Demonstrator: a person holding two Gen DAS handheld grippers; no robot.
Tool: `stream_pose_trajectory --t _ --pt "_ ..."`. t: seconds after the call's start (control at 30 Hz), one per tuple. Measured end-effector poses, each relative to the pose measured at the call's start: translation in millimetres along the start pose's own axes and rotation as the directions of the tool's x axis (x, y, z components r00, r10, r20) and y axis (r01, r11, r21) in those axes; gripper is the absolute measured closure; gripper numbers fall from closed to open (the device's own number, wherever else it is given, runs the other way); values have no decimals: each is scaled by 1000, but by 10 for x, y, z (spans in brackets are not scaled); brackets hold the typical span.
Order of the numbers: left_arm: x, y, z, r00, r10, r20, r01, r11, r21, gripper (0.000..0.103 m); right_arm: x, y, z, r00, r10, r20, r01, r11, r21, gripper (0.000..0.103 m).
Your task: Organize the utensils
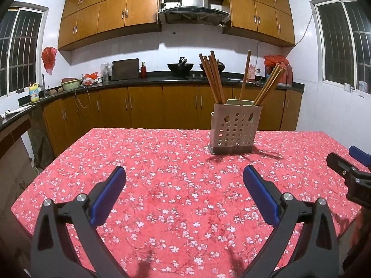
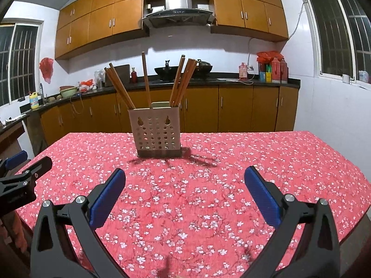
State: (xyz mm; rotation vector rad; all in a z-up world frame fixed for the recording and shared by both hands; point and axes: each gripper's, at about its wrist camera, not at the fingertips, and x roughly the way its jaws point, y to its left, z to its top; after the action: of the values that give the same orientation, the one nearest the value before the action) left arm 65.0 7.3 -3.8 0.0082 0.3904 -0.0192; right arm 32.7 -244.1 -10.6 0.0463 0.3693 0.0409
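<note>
Open tablecloth (image 2: pixel 185 197) ahead; only chopstick holder (image 2: pixel 158 132) with splayed chopsticks (image 2: pixel 120 88) obstructs.

White-tiled walls (image 1: pixel 185 44) carry orange-brown wooden cabinets (image 1: pixel 111 14) around a steel range hood (image 1: pixel 194 0), with barred dark windows (image 2: pixel 336 30) either side.

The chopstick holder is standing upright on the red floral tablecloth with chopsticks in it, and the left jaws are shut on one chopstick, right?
Not quite. The left gripper holds nothing: its jaws stand wide open above the tablecloth, as the left wrist view shows. The rest holds: the chopstick holder stands upright with the chopsticks in it.
</note>
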Motion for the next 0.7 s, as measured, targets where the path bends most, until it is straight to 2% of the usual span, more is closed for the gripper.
stream_pose_trajectory --t 0.7 --pt "26 -38 -41 1000 -10 -19 9 1000 -14 4 22 -17 -25 1000 2 -16 -2 1000 13 2"
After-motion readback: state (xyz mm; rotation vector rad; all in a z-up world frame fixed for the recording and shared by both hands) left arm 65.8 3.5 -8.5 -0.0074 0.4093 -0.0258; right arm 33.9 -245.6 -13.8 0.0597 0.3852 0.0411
